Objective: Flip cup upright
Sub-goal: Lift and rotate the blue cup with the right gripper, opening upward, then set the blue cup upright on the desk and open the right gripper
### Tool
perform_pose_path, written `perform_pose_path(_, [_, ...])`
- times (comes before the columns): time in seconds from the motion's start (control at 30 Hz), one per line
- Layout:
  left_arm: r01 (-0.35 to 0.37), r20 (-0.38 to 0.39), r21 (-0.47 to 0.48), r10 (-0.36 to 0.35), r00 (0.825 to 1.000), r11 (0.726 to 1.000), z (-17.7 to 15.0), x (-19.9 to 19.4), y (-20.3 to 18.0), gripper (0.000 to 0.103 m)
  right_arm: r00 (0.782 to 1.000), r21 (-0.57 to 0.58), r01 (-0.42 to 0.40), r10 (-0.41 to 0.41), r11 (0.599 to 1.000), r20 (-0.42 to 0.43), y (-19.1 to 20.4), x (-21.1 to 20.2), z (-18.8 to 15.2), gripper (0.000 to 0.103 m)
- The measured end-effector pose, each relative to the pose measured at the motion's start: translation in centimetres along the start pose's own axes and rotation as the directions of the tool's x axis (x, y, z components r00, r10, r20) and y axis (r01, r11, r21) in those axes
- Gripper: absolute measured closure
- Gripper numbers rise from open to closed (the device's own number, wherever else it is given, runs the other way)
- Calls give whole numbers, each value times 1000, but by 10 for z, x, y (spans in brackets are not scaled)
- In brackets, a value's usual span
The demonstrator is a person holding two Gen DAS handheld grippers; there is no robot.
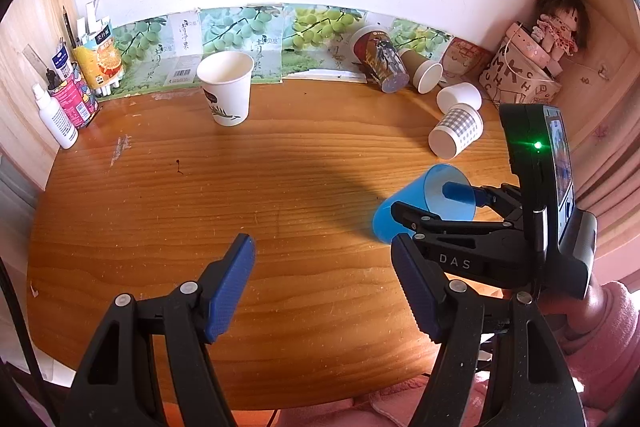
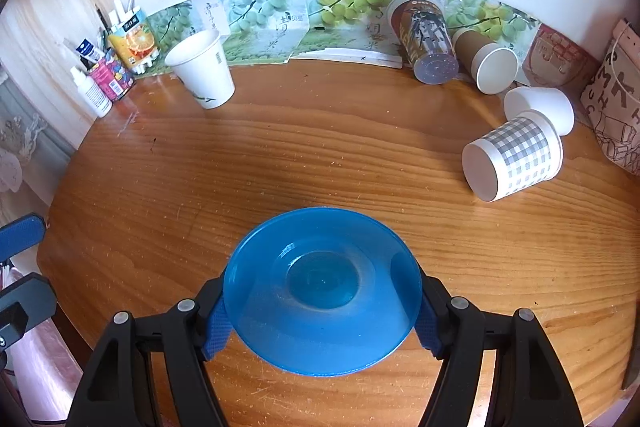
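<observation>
A translucent blue plastic cup (image 2: 322, 291) is gripped between the blue pads of my right gripper (image 2: 320, 319), tilted, its open mouth facing the camera, over the wooden table (image 2: 320, 155). In the left wrist view the same blue cup (image 1: 424, 203) lies sideways in my right gripper (image 1: 440, 205) at the right, just above the table. My left gripper (image 1: 324, 283) is open and empty over the table's near middle.
A white paper cup (image 1: 226, 87) stands upright at the back left. A checked cup (image 1: 456, 133), a white cup (image 1: 460, 95), a brown cup (image 1: 422, 71) and a printed cup (image 1: 380, 61) lie tipped at the back right. Bottles and pen holders (image 1: 68, 95) stand far left; a doll and bag (image 1: 532, 59) far right.
</observation>
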State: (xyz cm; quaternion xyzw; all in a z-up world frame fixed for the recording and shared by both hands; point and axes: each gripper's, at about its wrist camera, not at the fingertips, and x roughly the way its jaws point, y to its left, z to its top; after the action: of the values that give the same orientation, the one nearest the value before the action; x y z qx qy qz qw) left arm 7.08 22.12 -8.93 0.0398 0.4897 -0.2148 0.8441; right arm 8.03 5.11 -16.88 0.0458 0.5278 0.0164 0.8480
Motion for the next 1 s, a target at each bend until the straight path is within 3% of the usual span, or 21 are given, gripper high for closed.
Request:
perform_pose_path(0.17, [-9, 3, 1, 9, 1000, 1000, -4, -3, -1, 29, 1000, 4, -2, 2, 1000, -12, 2, 3, 1, 27])
perform_pose_path(0.23, [-15, 3, 1, 15, 1000, 1000, -5, -4, -1, 29, 1000, 7, -1, 1, 1000, -13, 2, 3, 1, 22])
perform_pose_path(0.6, [-20, -12, -24, 20, 1000, 1000, -8, -2, 0, 26, 1000, 35, -4, 4, 999, 5, -3, -5, -3, 21])
perform_pose_path(0.83, [12, -88, -58, -17, 996, 998, -10, 16, -3, 22, 1000, 58, -19, 17, 998, 25, -4, -21, -10, 21])
perform_pose_path(1.0, [27, -124, -132, -43, 991, 991, -13, 24, -5, 22, 998, 21, -36, 35, 999, 46, -1, -36, -15, 21])
